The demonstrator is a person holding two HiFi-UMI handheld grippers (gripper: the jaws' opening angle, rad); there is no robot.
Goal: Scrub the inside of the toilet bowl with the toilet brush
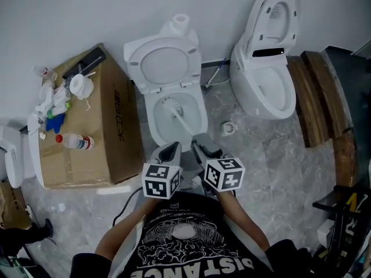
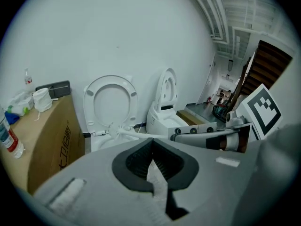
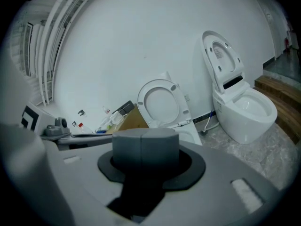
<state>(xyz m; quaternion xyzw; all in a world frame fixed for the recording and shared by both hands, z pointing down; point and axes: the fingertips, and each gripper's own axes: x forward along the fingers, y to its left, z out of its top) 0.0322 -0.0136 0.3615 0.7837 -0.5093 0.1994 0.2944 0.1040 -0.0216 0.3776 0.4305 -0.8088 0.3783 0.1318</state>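
Observation:
The white toilet [image 1: 152, 126] stands in the middle with its seat [image 1: 163, 62] raised against the wall. The toilet brush [image 1: 169, 105] has its white head down in the bowl, its handle slanting back to my right gripper [image 1: 200, 139], which is shut on the handle's end. In the left gripper view the handle [image 2: 136, 134] runs from the right gripper [image 2: 178, 136] to the bowl. My left gripper [image 1: 173, 149] hangs beside it, shut on nothing, its pads meeting [image 2: 151, 145]. In the right gripper view the shut fingers [image 3: 146, 147] hide the brush; the seat [image 3: 161, 102] shows beyond.
A cardboard box [image 1: 93, 138] with bottles and cloths on top stands left of the toilet. A second white toilet [image 1: 264, 88] with its lid up stands to the right, wooden boards [image 1: 316, 97] beyond it. A small drain [image 1: 228, 127] lies in the marble floor between the toilets.

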